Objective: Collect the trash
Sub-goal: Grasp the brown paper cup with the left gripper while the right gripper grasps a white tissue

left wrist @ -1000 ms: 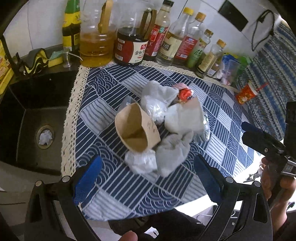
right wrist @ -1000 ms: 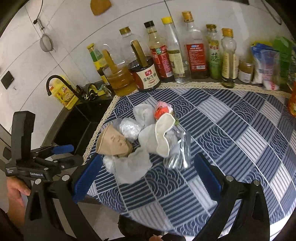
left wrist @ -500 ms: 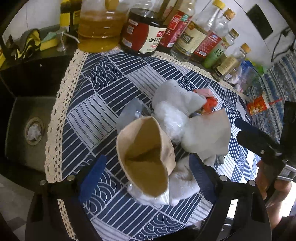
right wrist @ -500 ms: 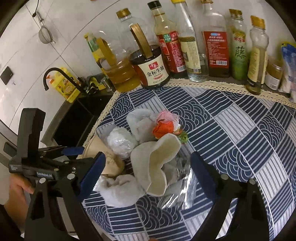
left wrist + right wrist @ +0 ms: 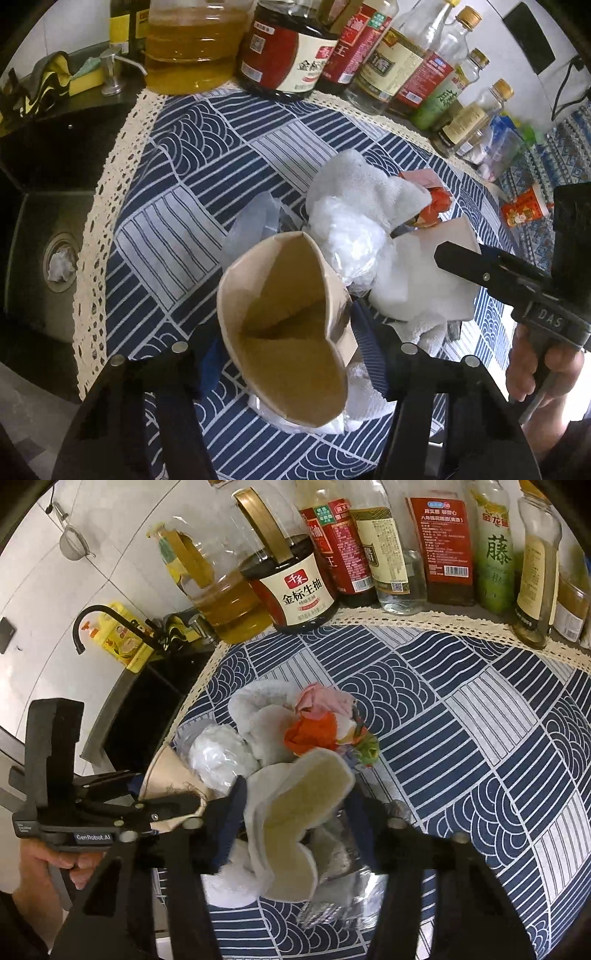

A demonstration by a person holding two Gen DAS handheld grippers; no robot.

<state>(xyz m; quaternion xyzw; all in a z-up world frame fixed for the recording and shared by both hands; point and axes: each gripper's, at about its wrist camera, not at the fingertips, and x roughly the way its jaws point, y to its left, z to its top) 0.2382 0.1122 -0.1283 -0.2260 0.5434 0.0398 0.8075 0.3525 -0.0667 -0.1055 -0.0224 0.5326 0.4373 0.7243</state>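
Right tool point(image 5: 295, 808) astride white wrapper point(image 5: 291, 812)
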